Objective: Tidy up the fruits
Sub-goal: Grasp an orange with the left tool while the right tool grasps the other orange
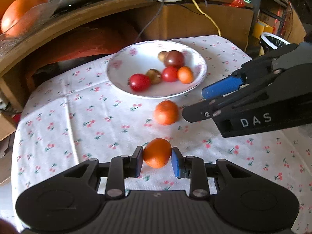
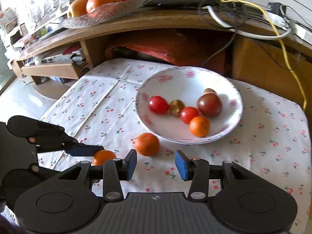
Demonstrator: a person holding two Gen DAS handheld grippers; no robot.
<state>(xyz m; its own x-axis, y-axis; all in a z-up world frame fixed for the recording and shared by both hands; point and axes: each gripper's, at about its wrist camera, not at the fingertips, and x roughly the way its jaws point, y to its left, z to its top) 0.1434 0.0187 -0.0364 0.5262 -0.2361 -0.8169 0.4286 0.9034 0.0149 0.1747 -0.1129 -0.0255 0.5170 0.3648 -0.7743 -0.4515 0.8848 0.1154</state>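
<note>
- Six fruits lie in the bowl; two oranges sit outside it.
- Left gripper clamps one orange near the bowl.
- Right gripper gapes empty; the loose orange lies beside the bowl.
- Only the right view shows a dish of large oranges fully.

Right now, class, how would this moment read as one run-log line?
left tool: shut on small orange | right tool: open, empty | loose orange: on cloth beside plate | plate: six fruits
</note>
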